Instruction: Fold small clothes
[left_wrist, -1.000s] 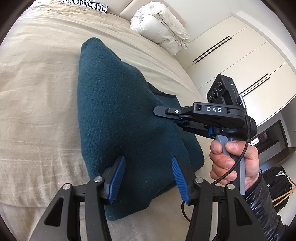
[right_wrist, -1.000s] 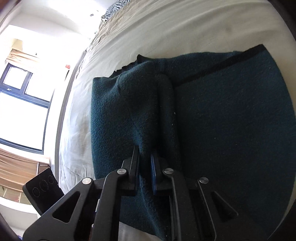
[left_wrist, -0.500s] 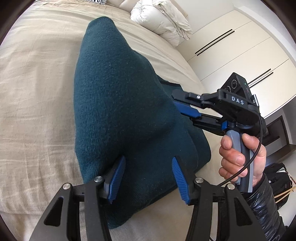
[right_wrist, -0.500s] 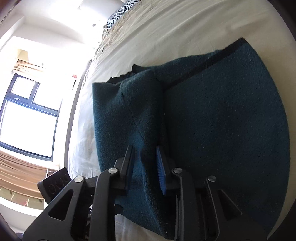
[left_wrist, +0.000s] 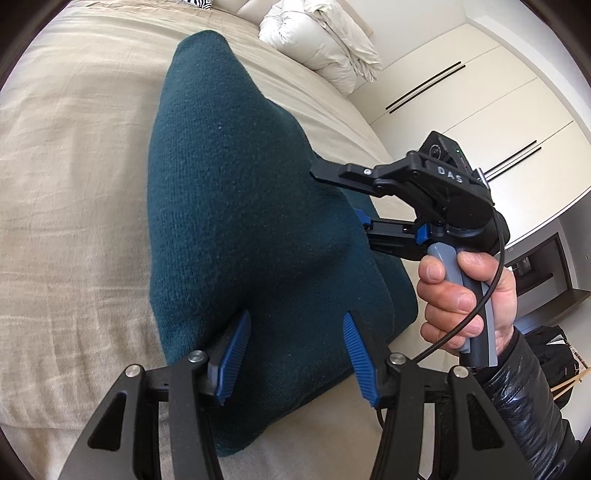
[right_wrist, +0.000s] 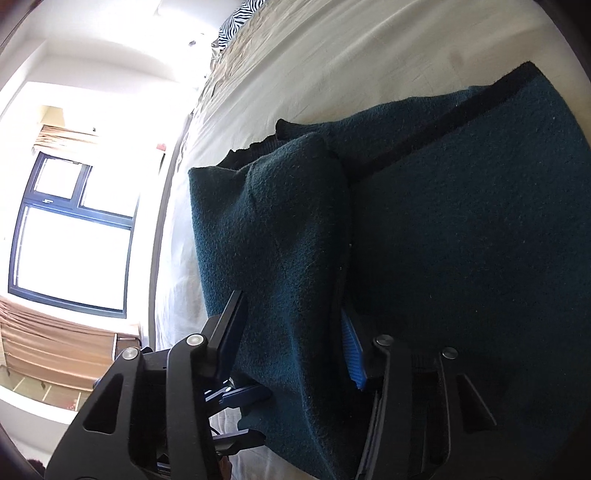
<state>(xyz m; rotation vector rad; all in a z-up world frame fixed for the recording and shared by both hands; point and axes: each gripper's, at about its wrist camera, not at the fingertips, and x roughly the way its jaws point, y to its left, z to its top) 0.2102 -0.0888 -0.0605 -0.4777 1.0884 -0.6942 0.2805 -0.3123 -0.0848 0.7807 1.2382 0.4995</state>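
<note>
While the right gripper (right_wrist: 291, 336) opens its jaws around a raised fold of the dark teal knitted garment (left_wrist: 236, 206), the pads already look clear of the cloth, so that fold is being let go. Left gripper (left_wrist: 293, 354) sits half spread over the near edge of the same garment; cannot tell if its blue pads (left_wrist: 232, 352) press the knit or just hover, nothing looks pinched.

Risks, judged: thick springy knit may puff back and undo the fold once released; the right lower finger is tucked under a layer, so pulling out could drag that layer and skew the stack; the black hem band (right_wrist: 443, 122) already sits uneven at the far side.

Garment lies part-folded, humped, on the beige bed cover (left_wrist: 66, 177), near the bed edge. A bedroom: white crumpled duvet (left_wrist: 321, 40) at the far end, zebra-print pillow (right_wrist: 236, 18), white wardrobe doors (left_wrist: 491, 99), bright window (right_wrist: 74, 236). Person's hand (left_wrist: 465, 299) in a shiny black sleeve (left_wrist: 524, 406) grips the right handle.
</note>
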